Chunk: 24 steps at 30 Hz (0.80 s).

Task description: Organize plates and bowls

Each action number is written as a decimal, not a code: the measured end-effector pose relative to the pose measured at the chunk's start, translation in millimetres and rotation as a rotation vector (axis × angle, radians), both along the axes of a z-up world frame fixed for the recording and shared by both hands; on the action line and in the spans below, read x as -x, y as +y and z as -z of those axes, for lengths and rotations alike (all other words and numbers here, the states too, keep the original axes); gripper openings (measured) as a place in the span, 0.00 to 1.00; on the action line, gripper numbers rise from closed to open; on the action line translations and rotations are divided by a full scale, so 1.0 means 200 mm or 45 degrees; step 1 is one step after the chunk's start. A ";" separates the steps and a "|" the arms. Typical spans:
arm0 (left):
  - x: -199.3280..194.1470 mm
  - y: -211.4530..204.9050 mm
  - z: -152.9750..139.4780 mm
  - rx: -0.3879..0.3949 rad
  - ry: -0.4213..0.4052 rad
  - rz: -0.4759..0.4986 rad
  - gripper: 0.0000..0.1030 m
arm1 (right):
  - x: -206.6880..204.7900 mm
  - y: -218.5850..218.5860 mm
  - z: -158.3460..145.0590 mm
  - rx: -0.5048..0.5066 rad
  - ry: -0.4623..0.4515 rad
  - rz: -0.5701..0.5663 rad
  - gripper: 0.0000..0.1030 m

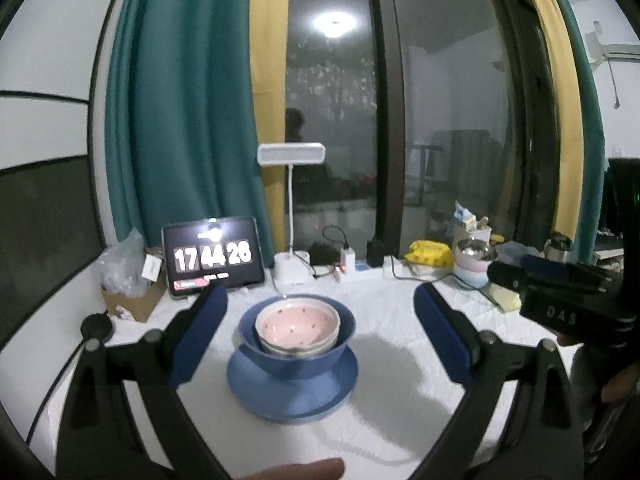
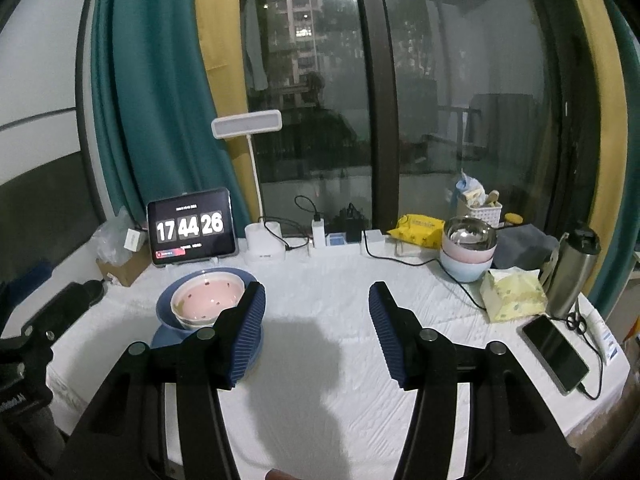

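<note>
A pink dotted bowl (image 1: 298, 322) sits nested in a blue bowl (image 1: 296, 354), which stands on a blue plate (image 1: 292, 398) on the white table. My left gripper (image 1: 320, 300) hangs open above and in front of this stack, its fingers to either side and clear of it. In the right wrist view the same pink bowl (image 2: 208, 294), blue bowl (image 2: 168, 308) and plate (image 2: 162, 338) lie at the left, partly behind the left finger. My right gripper (image 2: 318, 294) is open over bare tablecloth, holding nothing. A second stack of bowls (image 2: 468, 250), steel on pink on pale blue, stands at the back right.
A tablet clock (image 2: 192, 230), a desk lamp (image 2: 264, 240), chargers and cables line the back edge by the window. A yellow tissue pack (image 2: 512, 294), a steel flask (image 2: 574, 270) and a phone (image 2: 554, 354) lie at the right. A cardboard box (image 1: 132, 300) sits back left.
</note>
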<state>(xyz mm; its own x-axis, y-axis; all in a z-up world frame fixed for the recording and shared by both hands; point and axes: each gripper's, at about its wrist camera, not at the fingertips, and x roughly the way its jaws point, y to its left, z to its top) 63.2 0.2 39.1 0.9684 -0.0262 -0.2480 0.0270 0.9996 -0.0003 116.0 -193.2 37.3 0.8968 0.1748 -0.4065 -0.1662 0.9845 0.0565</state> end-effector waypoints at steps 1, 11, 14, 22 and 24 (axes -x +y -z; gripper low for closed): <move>0.01 0.00 -0.01 -0.001 -0.012 0.000 0.93 | 0.01 0.00 -0.01 0.000 -0.007 0.000 0.56; 0.08 -0.01 -0.11 -0.001 -0.094 0.009 0.93 | 0.10 -0.02 -0.12 -0.003 -0.086 -0.003 0.56; 0.11 -0.01 -0.13 0.000 -0.115 0.005 0.93 | 0.12 -0.02 -0.15 -0.003 -0.107 -0.004 0.56; 0.14 -0.01 -0.18 -0.002 -0.150 0.010 0.93 | 0.16 -0.03 -0.20 0.000 -0.143 -0.007 0.57; 0.15 -0.01 -0.19 -0.003 -0.159 0.012 0.93 | 0.18 -0.03 -0.22 0.001 -0.155 -0.008 0.57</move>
<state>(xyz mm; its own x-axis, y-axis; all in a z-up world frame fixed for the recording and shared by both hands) 33.3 -2.5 76.3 0.9915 -0.0347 -0.1254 0.0357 0.9993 0.0057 80.3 -198.8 81.3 0.9383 0.1804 -0.2951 -0.1782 0.9834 0.0347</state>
